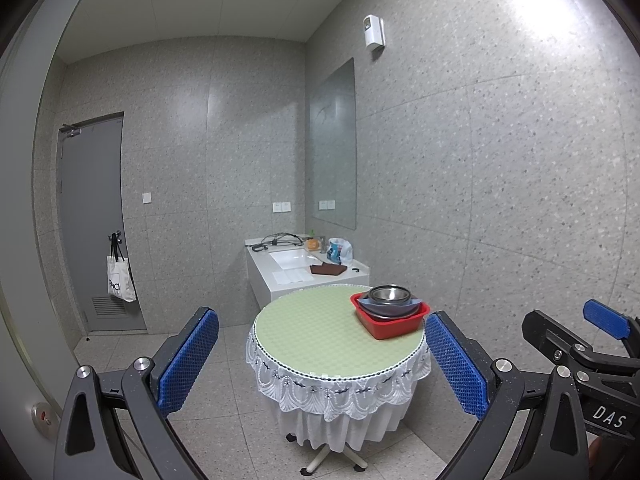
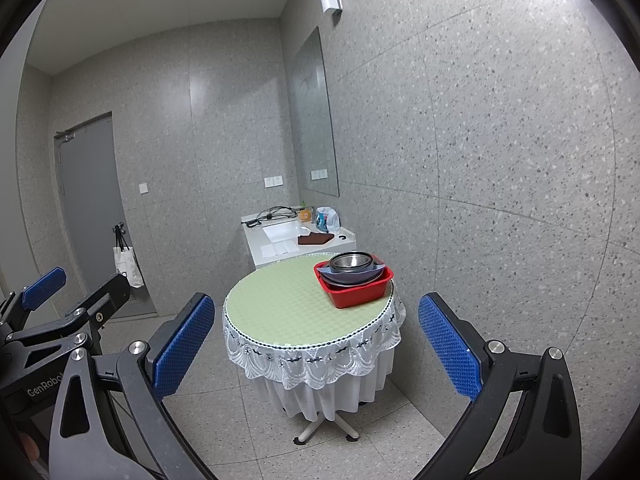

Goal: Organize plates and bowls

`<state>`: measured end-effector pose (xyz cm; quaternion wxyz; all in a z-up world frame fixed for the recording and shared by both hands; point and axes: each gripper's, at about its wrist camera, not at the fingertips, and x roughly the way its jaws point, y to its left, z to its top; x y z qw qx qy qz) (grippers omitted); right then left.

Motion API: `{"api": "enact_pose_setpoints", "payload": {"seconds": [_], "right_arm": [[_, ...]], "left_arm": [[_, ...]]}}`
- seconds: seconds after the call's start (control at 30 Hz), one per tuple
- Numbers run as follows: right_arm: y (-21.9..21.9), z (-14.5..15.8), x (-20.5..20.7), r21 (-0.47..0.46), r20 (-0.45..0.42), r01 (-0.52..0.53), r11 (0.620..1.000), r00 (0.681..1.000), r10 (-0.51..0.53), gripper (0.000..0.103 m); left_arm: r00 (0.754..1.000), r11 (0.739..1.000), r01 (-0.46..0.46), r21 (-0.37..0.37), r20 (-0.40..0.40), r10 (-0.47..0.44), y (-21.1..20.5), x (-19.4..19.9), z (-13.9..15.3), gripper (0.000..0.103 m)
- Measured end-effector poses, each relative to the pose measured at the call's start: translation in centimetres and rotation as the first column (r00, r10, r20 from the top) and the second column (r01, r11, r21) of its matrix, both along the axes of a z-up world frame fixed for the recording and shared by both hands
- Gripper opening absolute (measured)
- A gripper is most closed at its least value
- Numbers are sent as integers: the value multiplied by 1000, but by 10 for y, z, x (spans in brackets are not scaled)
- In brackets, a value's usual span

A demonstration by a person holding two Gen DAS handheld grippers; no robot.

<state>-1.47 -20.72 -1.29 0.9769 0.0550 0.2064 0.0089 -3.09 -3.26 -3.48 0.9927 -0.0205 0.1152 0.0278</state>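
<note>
A red plastic tub (image 1: pixel 394 326) (image 2: pixel 356 294) stands on the right part of a round table (image 1: pixel 320 340) (image 2: pixel 288 312) with a pale green top and white lace skirt. Inside it sits a stack of dishes: a steel bowl (image 1: pixel 390 295) (image 2: pixel 349 261) on top of a dark bowl (image 1: pixel 390 310) (image 2: pixel 352 276) and a grey-blue plate. My left gripper (image 1: pixel 322 360) is open and empty, held well back from the table. My right gripper (image 2: pixel 316 350) is open and empty, also well back. Each gripper shows at the edge of the other's view.
A white sink counter (image 1: pixel 304 268) (image 2: pixel 292 236) stands behind the table against the wall, with cables, a brown cloth and a plastic bag on it. A grey door (image 1: pixel 94 220) with a hanging tote bag (image 1: pixel 120 280) is at the left. Tiled floor surrounds the table.
</note>
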Motion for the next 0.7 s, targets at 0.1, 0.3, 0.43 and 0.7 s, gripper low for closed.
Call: {"api": "enact_pose_setpoints", "payload": {"seconds": [0.1,0.3,0.43,0.7], "right_arm": [[0,-1,2,0,-1,-1,1000,1000,1,103],[0,-1,2,1,-2,0,1000,1000,0,103],[0,-4,6,0,-9,-1,1000,1000,1,103],[1,-7,7,1,-13,0,1000,1000,0,103]], "left_arm": [[1000,1000,0,-1,-2,0,1,2,-1,102],[1000,1000,0,0,-3,0,1,2,-1,102],[1000,1000,1,-1,-10,-1,3,6,-2,102],[1000,1000,3,-2,-14,-3,5,11,-2,102]]}}
